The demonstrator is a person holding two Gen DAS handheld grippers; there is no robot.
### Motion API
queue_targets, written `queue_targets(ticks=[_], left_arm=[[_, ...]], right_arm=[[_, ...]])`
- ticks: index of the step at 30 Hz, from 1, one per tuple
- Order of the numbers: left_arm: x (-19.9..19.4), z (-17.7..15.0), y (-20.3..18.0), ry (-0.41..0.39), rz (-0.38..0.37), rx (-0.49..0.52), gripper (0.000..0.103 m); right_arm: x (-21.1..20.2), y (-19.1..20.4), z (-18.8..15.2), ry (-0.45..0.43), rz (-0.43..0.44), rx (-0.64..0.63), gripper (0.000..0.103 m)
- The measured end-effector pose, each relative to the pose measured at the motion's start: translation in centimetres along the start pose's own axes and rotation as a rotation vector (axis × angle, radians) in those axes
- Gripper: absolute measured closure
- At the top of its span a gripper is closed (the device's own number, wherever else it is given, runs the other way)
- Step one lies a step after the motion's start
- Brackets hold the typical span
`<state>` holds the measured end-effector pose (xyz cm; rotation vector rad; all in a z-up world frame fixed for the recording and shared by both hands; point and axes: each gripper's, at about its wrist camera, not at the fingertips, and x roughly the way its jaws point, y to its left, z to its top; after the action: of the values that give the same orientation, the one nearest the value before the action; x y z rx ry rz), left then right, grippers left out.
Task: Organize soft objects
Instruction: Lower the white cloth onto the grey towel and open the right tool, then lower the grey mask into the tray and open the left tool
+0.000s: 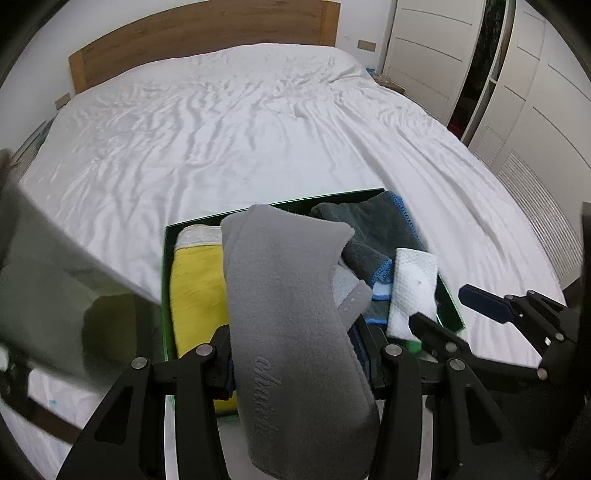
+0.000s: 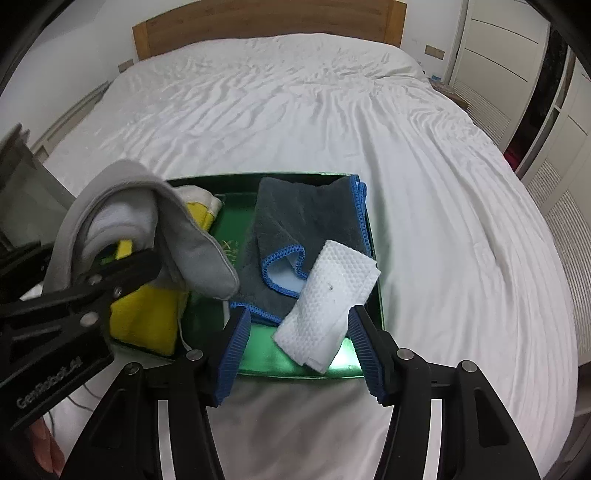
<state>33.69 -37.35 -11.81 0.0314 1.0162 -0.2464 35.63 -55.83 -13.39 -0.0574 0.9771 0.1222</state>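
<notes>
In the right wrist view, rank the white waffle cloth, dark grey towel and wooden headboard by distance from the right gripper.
1. White waffle cloth: between the right gripper's open jaws.
2. Dark grey towel: just beyond, in the green tray.
3. Wooden headboard: far end of bed.

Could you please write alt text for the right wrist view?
The open right gripper hovers over a green tray on a white bed, its fingers either side of a folded white waffle cloth. Left, the left gripper holds a grey slipper above a yellow towel.
</notes>
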Motion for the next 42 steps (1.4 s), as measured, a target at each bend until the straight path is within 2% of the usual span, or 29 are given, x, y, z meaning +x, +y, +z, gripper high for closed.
queue_targets(ticks=[6, 14, 17, 22, 28, 30, 32, 42], left_arm=[[-1.9, -0.2, 0.0, -0.010, 0.000, 0.011, 0.058], [0.1, 1.2, 0.0, 0.050, 0.012, 0.029, 0.055], [0.6, 1.4, 0.2, 0.073, -0.008, 0.021, 0.044], [1.4, 1.9, 0.5, 0.104, -0.005, -0.009, 0.042], [1.3, 2.0, 0.5, 0.104, 0.008, -0.013, 0.037], [1.1, 2.0, 0.5, 0.092, 0.016, -0.013, 0.025], [0.7, 2.2, 0.6, 0.081, 0.020, -0.019, 0.018], [-2.4, 3.5, 1.3, 0.021, 0.035, -0.050, 0.017]], right_arm=[[-1.6, 0.5, -0.5, -0.005, 0.005, 0.006, 0.047], [-2.3, 0.8, -1.1, 0.003, 0.001, 0.020, 0.046], [-2.4, 0.8, -1.2, 0.001, 0.006, 0.015, 0.046], [-2.3, 0.2, -1.4, -0.006, 0.015, 0.029, 0.046], [-2.4, -0.1, -1.7, -0.017, 0.035, 0.033, 0.046], [-2.6, -0.1, -1.8, -0.019, 0.037, 0.034, 0.046], [-2.8, -0.1, -2.0, -0.023, 0.042, 0.036, 0.046], [-4.2, 0.2, -2.4, -0.051, 0.057, 0.046, 0.046]])
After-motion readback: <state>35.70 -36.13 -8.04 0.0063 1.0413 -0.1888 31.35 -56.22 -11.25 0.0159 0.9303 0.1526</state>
